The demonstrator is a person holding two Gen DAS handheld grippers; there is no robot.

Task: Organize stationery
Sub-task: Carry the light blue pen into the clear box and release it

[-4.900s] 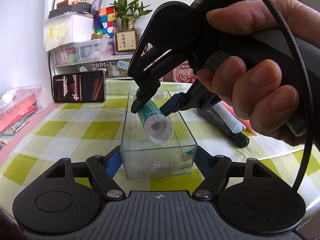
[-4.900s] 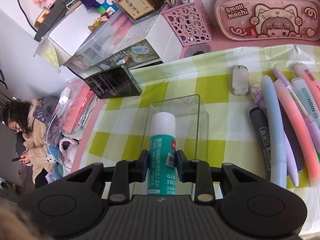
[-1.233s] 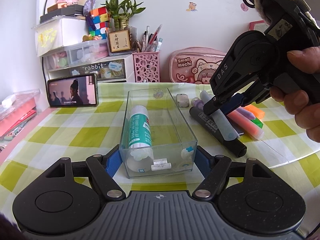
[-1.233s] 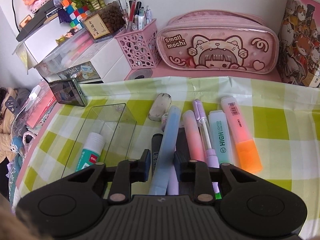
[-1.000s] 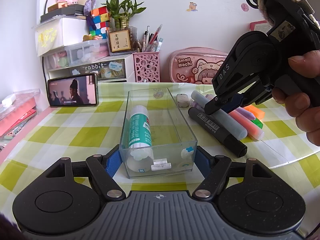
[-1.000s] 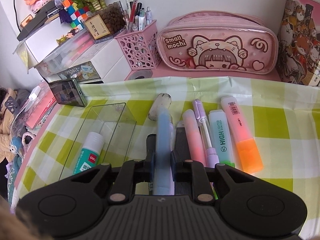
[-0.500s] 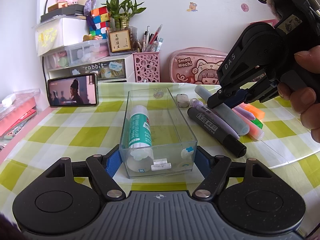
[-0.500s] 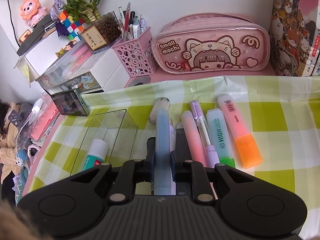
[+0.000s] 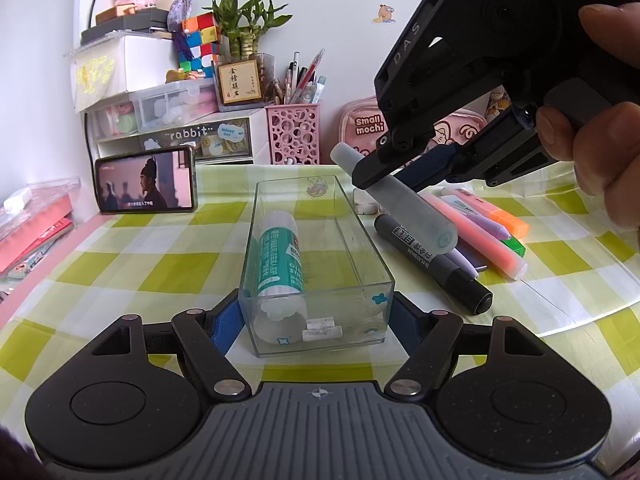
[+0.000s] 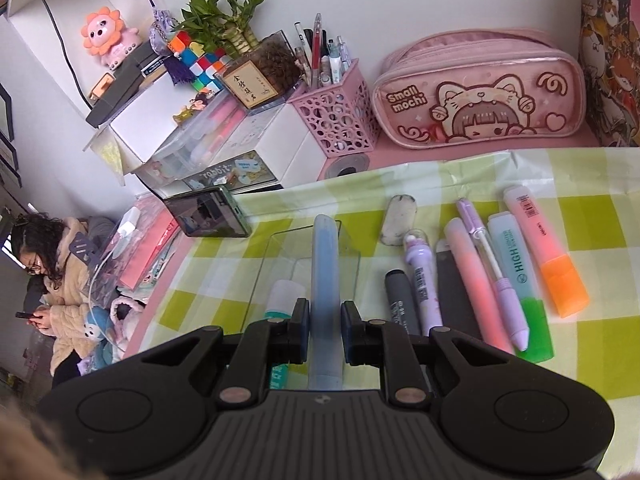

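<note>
Holding the blue-grey pen [image 10: 326, 280] crosswise between its 2 pads, your right gripper [image 10: 325, 332] is carrying it just above and to the right of the clear box [image 9: 316, 248], which is the landmark for everything that follows. Your left gripper [image 9: 316, 316] is clamping the near end of that box with both jaws pressed on its side walls, so the box is being pinned to the checked cloth [image 9: 168, 268] while you are working. The one relation that is deciding the coming move is the pen's long axis against the box's long axis: seen from the right wrist, the pen is running almost straight along the box's length and is lying over its right half, while from the left wrist its near end is hanging out past the box's right wall, tilted down toward you. Inside the box, the glue stick [image 9: 278, 256] is lying along the left wall, so the free lane is the right one. My judgement is that you are needing only a short sideways shift toward the box's middle, keeping the pen parallel to the walls, before lowering. The remaining pens, including the black marker [image 9: 436, 268] and the orange highlighter [image 10: 548, 256], are waiting just right of the box.
</note>
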